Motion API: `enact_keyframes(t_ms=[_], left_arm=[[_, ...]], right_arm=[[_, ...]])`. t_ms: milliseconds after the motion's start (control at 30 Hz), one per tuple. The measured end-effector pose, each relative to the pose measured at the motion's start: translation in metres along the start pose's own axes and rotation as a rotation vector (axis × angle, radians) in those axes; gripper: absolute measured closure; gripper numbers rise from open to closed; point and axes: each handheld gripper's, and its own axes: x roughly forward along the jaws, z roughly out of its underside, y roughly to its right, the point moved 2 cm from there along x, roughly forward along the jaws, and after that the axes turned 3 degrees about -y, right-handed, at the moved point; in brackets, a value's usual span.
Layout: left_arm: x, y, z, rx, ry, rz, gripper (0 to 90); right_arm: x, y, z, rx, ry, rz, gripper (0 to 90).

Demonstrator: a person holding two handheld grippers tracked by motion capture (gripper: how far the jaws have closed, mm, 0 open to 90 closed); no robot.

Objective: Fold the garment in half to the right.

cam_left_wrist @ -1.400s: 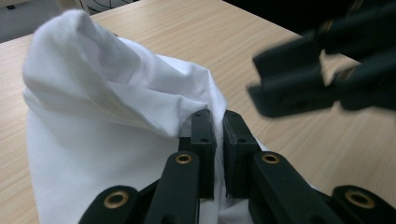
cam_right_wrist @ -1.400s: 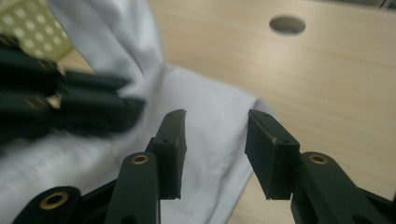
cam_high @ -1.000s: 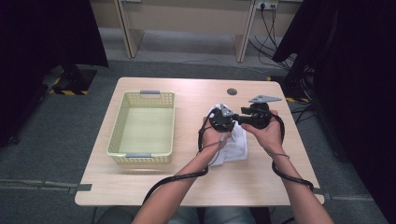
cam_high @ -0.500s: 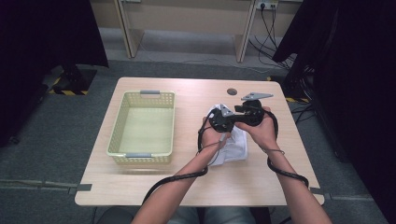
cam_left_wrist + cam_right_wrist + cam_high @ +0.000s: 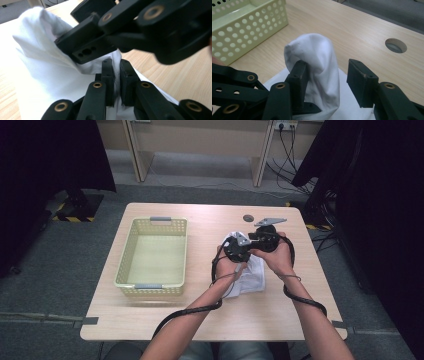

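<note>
The white cloth (image 5: 247, 275) lies on the right half of the wooden table (image 5: 200, 320), near the person's edge, with part of it lifted into a rounded peak (image 5: 317, 57) between the 2 grippers. No brand, label or writing can be read on the cloth or on anything else here.

The left gripper (image 5: 117, 82) has its jaws drawn narrow, almost together, pinching a fold of the cloth low down. In the high view it (image 5: 235, 251) sits just above the cloth, and its jaws are hidden there by its own body.

The right gripper (image 5: 327, 77) has just been closing its jaws, and the raised peak of cloth stands between them. One finger (image 5: 298, 75) rests against the cloth; the other (image 5: 360, 80) stands clear, with a gap between it and the fabric, so the cloth is not yet pinched. In the left gripper view this gripper (image 5: 87, 47) crosses the top of the frame, blurred and cut off at the edges. In the high view the 2 grippers meet over the cloth, too small to read the jaws.

The pale yellow basket (image 5: 125, 265) sits well apart on the left half of the table; its corner (image 5: 249, 22) is cut off in the right gripper view. A round hole (image 5: 396, 45) pierces the tabletop beyond the cloth.
</note>
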Motion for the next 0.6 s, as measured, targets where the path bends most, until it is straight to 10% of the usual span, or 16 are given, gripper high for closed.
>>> enact_keyframes(t_ms=[267,600], left_arm=[[-0.0004,0.002,-0.0004,0.007,0.004,0.002,82.8],[-0.0001,0.003,-0.001,0.02,0.007,-0.007,76.0]], right_arm=[[0.0036,0.0024,0.0011,0.009,-0.029,0.005,78.2],[0.0019,0.0033,0.0019,0.036,-0.025,0.007,85.4]])
